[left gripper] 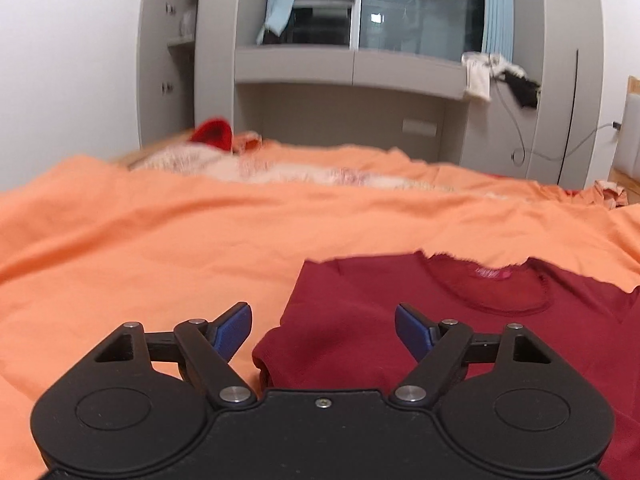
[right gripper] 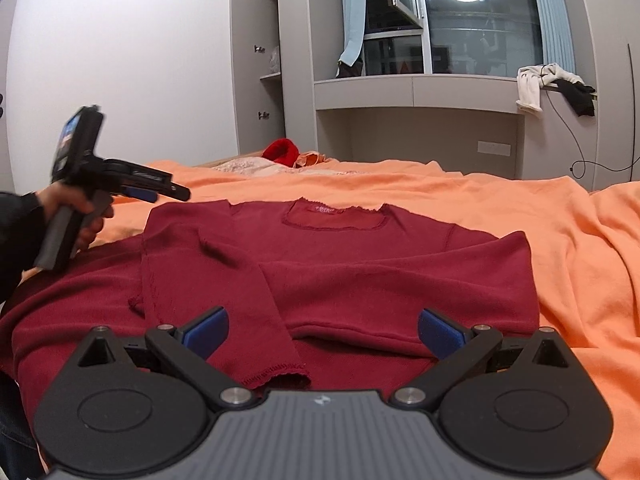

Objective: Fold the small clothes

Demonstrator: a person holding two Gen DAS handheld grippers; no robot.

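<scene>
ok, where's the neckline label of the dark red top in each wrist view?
Left wrist: label right of centre, just under the sheet's edge, blurred.
Right wrist: label at centre, at the top's far edge.
Shared landmark: white cloth on the window ledge, upper right in both.

Home bedroom: bed (right gripper: 440, 200), curtained window (right gripper: 460, 20), wardrobe (right gripper: 248, 60).
</scene>
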